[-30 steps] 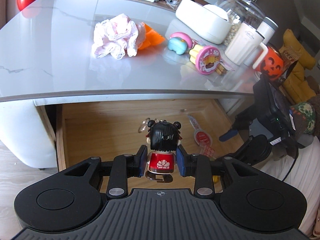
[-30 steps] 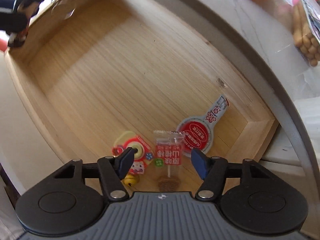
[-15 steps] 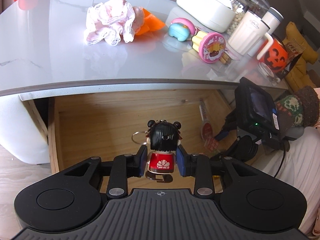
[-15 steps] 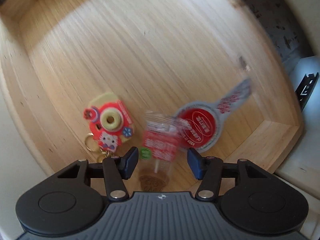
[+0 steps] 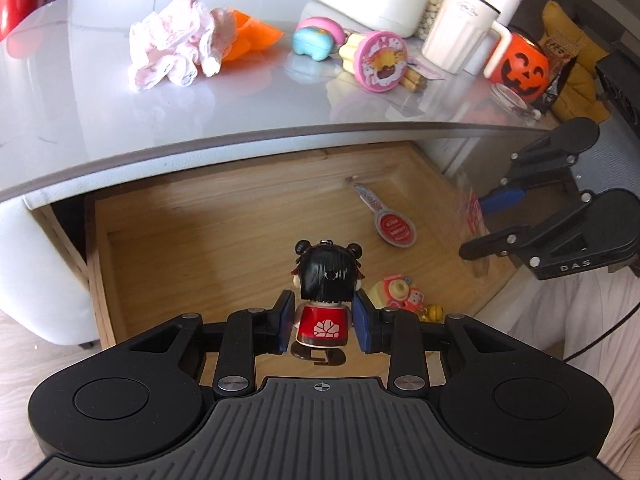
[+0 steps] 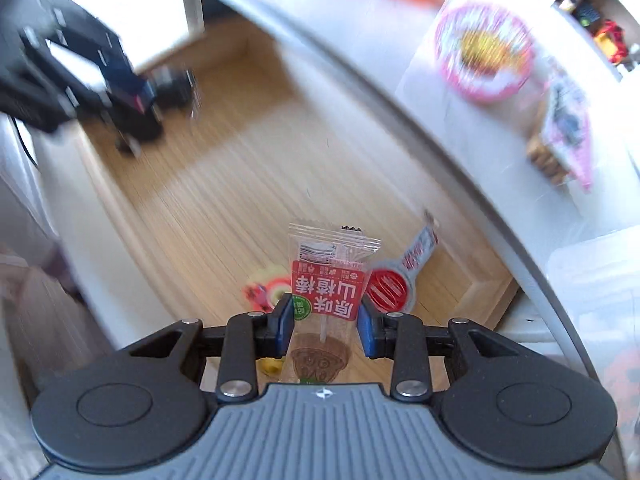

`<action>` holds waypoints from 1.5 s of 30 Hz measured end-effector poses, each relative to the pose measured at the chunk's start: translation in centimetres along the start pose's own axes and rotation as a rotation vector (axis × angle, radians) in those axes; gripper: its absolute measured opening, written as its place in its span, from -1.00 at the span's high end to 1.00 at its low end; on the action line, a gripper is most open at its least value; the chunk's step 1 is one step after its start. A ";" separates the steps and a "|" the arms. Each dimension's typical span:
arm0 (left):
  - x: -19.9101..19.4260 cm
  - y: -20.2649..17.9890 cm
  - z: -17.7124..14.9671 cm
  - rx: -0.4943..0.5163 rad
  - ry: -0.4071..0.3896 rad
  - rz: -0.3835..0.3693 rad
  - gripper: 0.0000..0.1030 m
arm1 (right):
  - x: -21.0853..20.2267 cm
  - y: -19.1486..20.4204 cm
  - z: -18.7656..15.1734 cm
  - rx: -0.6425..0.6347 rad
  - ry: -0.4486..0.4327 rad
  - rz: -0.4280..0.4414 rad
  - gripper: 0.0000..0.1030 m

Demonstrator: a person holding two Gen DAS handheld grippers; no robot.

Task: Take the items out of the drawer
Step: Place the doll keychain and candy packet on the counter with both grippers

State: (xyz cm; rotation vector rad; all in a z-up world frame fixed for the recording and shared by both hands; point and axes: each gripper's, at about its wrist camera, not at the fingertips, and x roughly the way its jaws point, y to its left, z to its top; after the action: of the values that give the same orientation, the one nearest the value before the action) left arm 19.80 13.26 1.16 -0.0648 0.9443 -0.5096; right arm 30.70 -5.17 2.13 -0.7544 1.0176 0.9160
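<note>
My left gripper (image 5: 323,326) is shut on a small doll keychain (image 5: 326,300) with black hair and a red top, held above the open wooden drawer (image 5: 192,240). My right gripper (image 6: 324,330) is shut on a clear snack packet with a red label (image 6: 330,280), lifted off the drawer floor. In the left wrist view the right gripper (image 5: 486,222) hangs over the drawer's right side. A round red-and-white packet (image 5: 394,229) and a pink toy-camera keychain (image 5: 396,294) lie on the drawer floor.
The grey tabletop (image 5: 80,120) overhangs the drawer. On it are a pink cloth (image 5: 172,56), an orange item (image 5: 252,36), a teal toy (image 5: 312,44), a pink round tin (image 5: 384,62), a white mug (image 5: 452,36) and a pumpkin bucket (image 5: 520,66).
My right gripper closed on the red-label packet and lifted it out of the drawer. The left gripper kept its hold on the doll and shifted its view slightly left.
</note>
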 end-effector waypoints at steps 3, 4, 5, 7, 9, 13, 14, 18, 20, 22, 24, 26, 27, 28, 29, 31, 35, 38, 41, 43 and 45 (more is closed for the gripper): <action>-2.9 -0.5 0.8 0.013 -0.123 -0.005 0.33 | -3.2 0.9 -0.7 0.038 -0.085 0.022 0.38; -4.2 -0.5 1.4 0.007 -0.182 0.008 0.33 | -4.2 1.0 -1.0 0.039 -0.111 0.022 0.38; -5.4 -0.4 2.2 -0.005 -0.235 0.044 0.33 | -5.0 1.1 -1.2 0.039 -0.131 0.024 0.38; -7.2 0.4 4.2 -0.044 -0.301 0.156 0.33 | -6.3 1.9 -2.2 0.054 -0.178 0.023 0.38; -7.6 2.5 6.7 -0.131 -0.306 0.264 0.33 | -7.5 1.5 -2.4 0.073 -0.209 0.022 0.38; -3.4 8.4 10.7 -0.313 -0.246 0.275 0.33 | -7.4 0.4 -2.4 0.127 -0.245 0.014 0.38; -2.4 9.5 10.9 -0.342 -0.262 0.277 0.33 | -7.0 0.5 -2.2 0.145 -0.244 0.007 0.38; -1.1 11.3 10.8 -0.371 -0.327 0.252 0.33 | -6.5 0.3 -1.0 0.158 -0.240 -0.022 0.38; -1.8 11.1 11.1 -0.325 -0.381 0.292 0.33 | -6.1 0.2 -0.6 0.161 -0.246 -0.028 0.38; -3.2 10.8 10.9 -0.317 -0.465 0.315 0.33 | -5.8 -0.3 0.9 0.177 -0.257 -0.033 0.38; -5.0 10.7 10.3 -0.330 -0.540 0.290 0.33 | -5.9 -0.9 2.5 0.190 -0.284 -0.035 0.38; -6.8 10.6 9.5 -0.356 -0.600 0.263 0.33 | -6.3 -1.6 4.3 0.208 -0.317 -0.022 0.38; -7.5 10.6 9.1 -0.359 -0.621 0.248 0.33 | -6.3 -2.0 5.3 0.225 -0.328 -0.009 0.38; -8.2 10.5 8.7 -0.354 -0.636 0.235 0.33 | -6.2 -2.6 6.4 0.248 -0.335 0.009 0.38; -8.5 10.4 8.4 -0.346 -0.642 0.229 0.33 | -5.8 -3.1 7.4 0.273 -0.339 0.028 0.38; -8.6 10.3 7.9 -0.331 -0.629 0.224 0.33 | -4.8 -4.2 9.7 0.312 -0.347 0.047 0.38; -7.8 10.3 7.2 -0.305 -0.569 0.214 0.33 | -2.2 -6.0 13.8 0.372 -0.383 -0.066 0.15; -8.2 9.5 6.8 -0.241 -0.563 0.204 0.33 | -1.5 -7.3 14.5 0.416 -0.373 -0.118 0.07; -8.1 7.9 7.0 -0.158 -0.571 0.177 0.33 | -2.6 -7.6 12.9 0.414 -0.379 -0.132 -0.12; -7.7 6.8 7.2 -0.106 -0.560 0.131 0.33 | -3.9 -7.0 11.2 0.373 -0.384 -0.160 -0.18; -7.0 5.5 7.4 -0.035 -0.534 0.083 0.33 | -5.3 -6.3 9.0 0.333 -0.391 -0.166 -0.32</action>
State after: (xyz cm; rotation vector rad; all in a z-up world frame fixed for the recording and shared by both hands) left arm 24.45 19.96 9.38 -0.1836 0.4314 -0.3712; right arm 38.44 -1.55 10.84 -0.3541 0.7233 0.6915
